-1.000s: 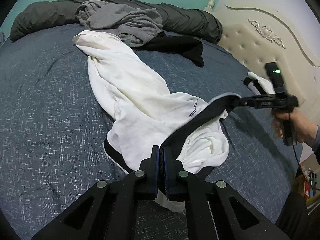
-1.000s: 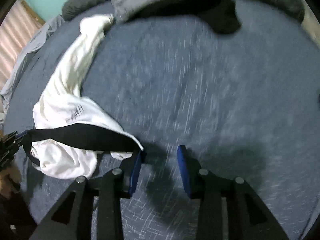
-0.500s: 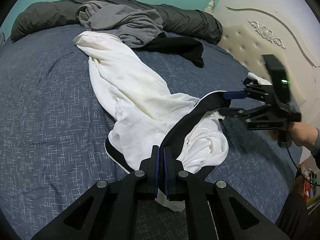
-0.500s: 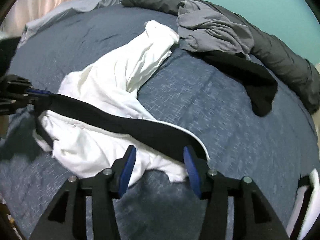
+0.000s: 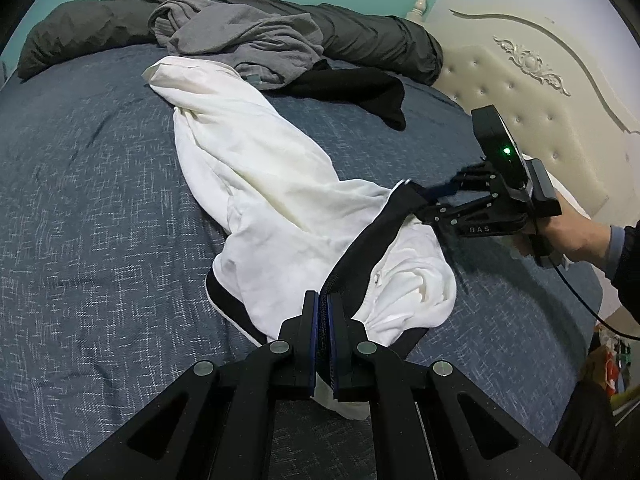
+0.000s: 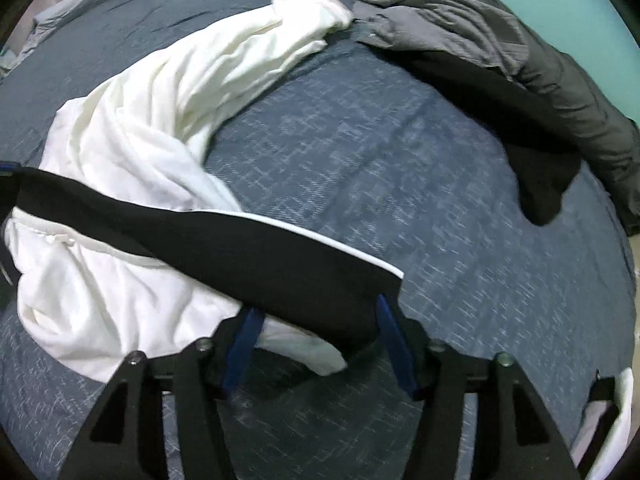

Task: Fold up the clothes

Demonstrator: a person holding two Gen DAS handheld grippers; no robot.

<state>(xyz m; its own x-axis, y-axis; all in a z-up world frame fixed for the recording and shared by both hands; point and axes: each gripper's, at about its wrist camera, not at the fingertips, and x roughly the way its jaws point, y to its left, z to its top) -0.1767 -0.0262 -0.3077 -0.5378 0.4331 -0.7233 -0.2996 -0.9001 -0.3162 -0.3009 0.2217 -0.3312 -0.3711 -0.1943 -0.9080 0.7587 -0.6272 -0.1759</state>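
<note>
A white garment [image 5: 260, 184] with a black waistband [image 5: 372, 240] lies crumpled on the blue bed cover [image 5: 80, 200]. My left gripper [image 5: 323, 294] is shut on one end of the band, low in the left wrist view. The band stretches taut to the right gripper [image 5: 424, 200], held by a hand at the right. In the right wrist view the band's other end [image 6: 240, 240] lies across the gap of the right gripper [image 6: 316, 308]. Its jaws are closing, with the blue pads [image 6: 244, 336] still apart around the band. The white cloth [image 6: 140, 120] trails away to the upper left.
A grey garment [image 5: 240, 36] and a black one [image 5: 360, 88] lie at the far side against a rolled dark duvet [image 5: 380, 40]. A cream padded headboard [image 5: 540, 92] stands on the right. Another white and black item [image 6: 616, 408] sits at the bed's edge.
The right gripper rolled and moved onto the free end of the black band, spread its jaws wider, then narrowed them around it. The left gripper kept still, shut on the band.
</note>
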